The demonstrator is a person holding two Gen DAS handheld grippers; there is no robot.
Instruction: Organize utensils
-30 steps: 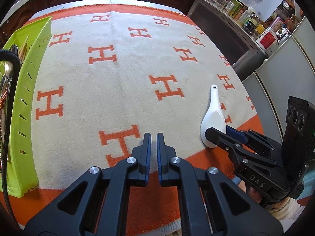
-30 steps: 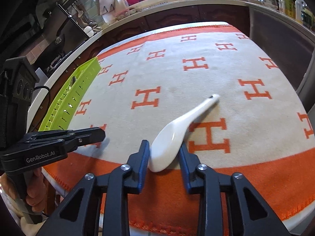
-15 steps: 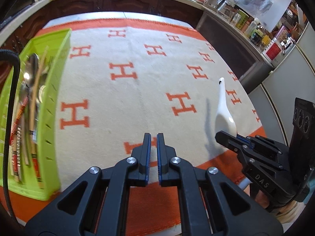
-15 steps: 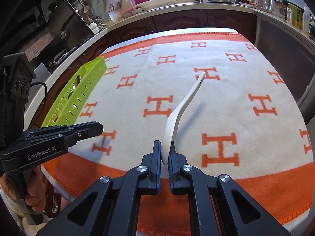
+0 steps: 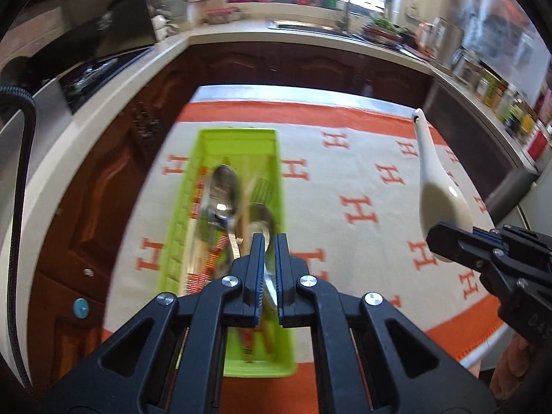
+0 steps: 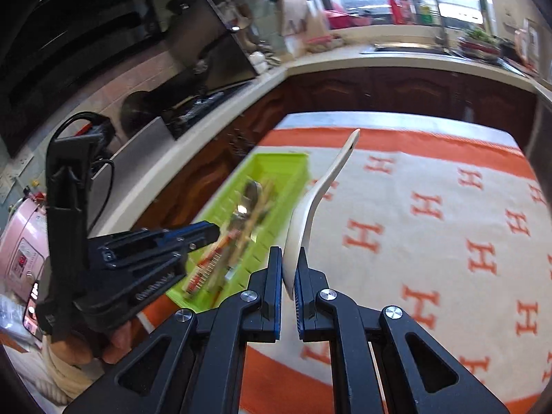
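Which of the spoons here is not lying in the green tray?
The white ceramic spoon: the right gripper holds it by its bowl above the cloth, while the shiny metal spoons lie in the lime-green plastic tray.

One white ceramic spoon (image 5: 443, 203), one green tray (image 5: 238, 138), two claws

A white ceramic spoon (image 6: 312, 207) is clamped by its bowl in the right gripper (image 6: 289, 276), clear of the cloth-covered surface (image 6: 448, 207). It stands on edge, the bowl low between the pads and the curved handle rising up and away; a small hole shows near the handle's tip.

A lime-green slotted tray (image 5: 238, 138) lies lengthwise near the cloth's left edge. It holds a blurred pile of metal spoons (image 5: 224, 186), wooden chopsticks and red-patterned sticks, all lying along its length. The white spoon hangs just to the right of the tray.
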